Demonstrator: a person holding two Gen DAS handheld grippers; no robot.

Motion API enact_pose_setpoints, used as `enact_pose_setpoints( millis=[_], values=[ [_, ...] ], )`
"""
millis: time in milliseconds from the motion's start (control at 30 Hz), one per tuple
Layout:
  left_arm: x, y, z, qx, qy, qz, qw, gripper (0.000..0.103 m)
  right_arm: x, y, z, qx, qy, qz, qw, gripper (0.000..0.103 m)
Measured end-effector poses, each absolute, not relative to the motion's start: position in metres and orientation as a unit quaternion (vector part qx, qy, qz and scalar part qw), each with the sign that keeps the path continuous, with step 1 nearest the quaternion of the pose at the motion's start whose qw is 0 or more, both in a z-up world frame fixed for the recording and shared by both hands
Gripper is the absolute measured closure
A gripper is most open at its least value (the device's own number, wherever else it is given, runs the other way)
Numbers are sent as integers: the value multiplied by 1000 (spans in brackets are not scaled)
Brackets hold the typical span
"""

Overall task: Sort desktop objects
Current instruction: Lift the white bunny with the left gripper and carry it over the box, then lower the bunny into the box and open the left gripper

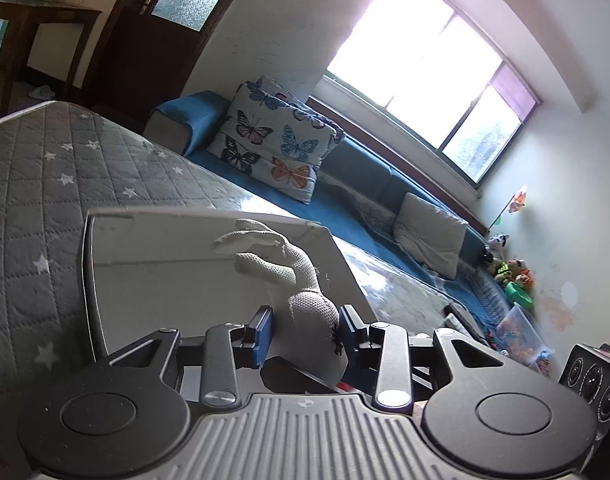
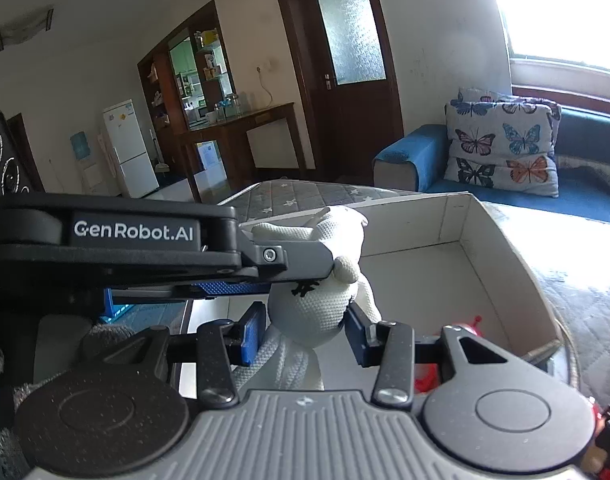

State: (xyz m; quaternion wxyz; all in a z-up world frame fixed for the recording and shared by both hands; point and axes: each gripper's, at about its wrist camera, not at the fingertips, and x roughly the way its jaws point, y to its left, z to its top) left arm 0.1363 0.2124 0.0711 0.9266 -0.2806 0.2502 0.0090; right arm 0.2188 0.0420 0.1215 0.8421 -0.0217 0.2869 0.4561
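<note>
Here, both grippers clamp one soft white knitted toy (image 2: pixel 313 312), a plush animal with a round, mesh-textured body, long floppy limbs and a small black stitched mark. In the right wrist view, the right gripper (image 2: pixel 305 330) has its blue-padded fingers pressed against the toy's round body. The left gripper (image 2: pixel 325 272) reaches in from the left side of that view, a flat black bar lettered "GenRobot.AI", and pinches the toy higher up. In the left wrist view, the left gripper's blue pads (image 1: pixel 263 330) squeeze the toy's rounded end, with the limbs sticking up beyond.

The toy hangs just above the near edge of an open, shallow white cardboard box (image 2: pixel 461 224) with straight walls and a bare floor. The box sits on a grey quilted cover (image 1: pixel 57 168) printed with white stars.

Beyond lie a blue sofa (image 1: pixel 345 204), a butterfly-print cushion (image 1: pixel 273 140), a bright window (image 1: pixel 425 60) and a dark wooden door (image 2: pixel 345 60). Something red (image 2: pixel 471 326) peeks from behind the right gripper.
</note>
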Motion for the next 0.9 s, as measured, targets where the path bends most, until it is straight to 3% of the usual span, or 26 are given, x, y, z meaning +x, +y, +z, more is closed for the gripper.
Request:
enact_pose_setpoints(
  millis=[900],
  values=[
    [160, 241, 46, -271, 295, 60, 914, 64, 266, 96, 80, -4, 354, 443, 824, 60]
  ],
)
